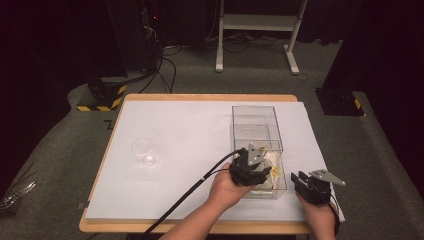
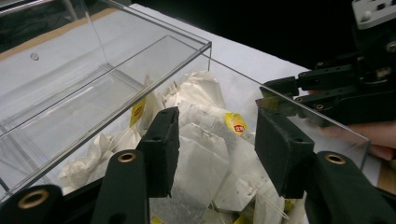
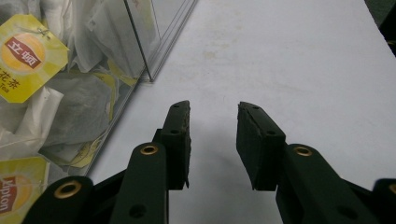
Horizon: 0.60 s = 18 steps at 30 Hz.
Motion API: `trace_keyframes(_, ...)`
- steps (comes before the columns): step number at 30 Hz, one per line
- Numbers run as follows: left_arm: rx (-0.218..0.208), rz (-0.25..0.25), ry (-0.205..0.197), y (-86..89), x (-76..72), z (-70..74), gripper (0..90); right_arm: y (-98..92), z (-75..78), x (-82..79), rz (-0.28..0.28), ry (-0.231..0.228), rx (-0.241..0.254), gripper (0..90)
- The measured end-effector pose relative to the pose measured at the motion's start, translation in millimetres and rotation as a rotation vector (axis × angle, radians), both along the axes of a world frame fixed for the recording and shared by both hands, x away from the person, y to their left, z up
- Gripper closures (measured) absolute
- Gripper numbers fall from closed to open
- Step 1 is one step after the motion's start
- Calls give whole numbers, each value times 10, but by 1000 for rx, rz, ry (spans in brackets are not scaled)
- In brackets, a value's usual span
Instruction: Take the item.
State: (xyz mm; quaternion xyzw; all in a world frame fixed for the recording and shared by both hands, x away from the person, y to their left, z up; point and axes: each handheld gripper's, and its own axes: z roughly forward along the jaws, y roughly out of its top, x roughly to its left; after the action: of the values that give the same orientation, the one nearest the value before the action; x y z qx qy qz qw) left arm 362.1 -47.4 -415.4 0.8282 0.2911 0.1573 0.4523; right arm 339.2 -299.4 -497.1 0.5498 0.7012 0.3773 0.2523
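Ideally, the left tongs (image 2: 215, 140), half-wide over the tea bags (image 2: 205, 158) in the clear box (image 1: 257, 127), needed to pinch one bag only, while the right tongs (image 3: 212, 140), empty and apart, waited at three o'clock.

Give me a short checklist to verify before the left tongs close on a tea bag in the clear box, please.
1. Left tongs are inside the clear box, above the tea bags: ok.
2. Jaws are apart with a white tea bag between them, pads not pressing yet: ok.
3. Only one bag lies between the jaws: cannot tell, the bags overlap.
4. Strings and yellow tags are free of the jaws: cannot tell.
5. Right tongs are open, holding nothing, beside the box on the white sheet: ok.
6. Glass cup stands far from both hands: ok.
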Motion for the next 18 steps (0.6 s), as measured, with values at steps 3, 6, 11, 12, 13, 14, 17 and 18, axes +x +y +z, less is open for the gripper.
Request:
trace_keyframes(3,22,7,-5,-20,-3,-12,546,-4,-1,-1,0,-2,-1,651)
trace_keyframes(6,32,10,-3,-23,-4,-16,597,-7,-1,-2,0,-2,-2,650)
trace_keyframes(11,61,15,10,-6,7,-59,681,-9,-1,-4,-1,-1,0,649)
trace_keyframes(12,57,17,6,4,3,-58,697,-9,-1,-4,-2,0,-1,648)
trace_keyframes(13,50,16,10,16,2,-55,718,-9,-1,-4,-3,-1,-1,648)
trace_keyframes(14,46,16,12,22,1,-53,747,-8,-1,-3,-3,-1,-1,648)
trace_keyframes(17,40,27,6,53,1,-45,800,-7,-2,-3,-3,0,-2,646)
trace_keyframes(18,36,31,6,60,1,-43,831,-7,-2,-4,-4,-1,-1,646)
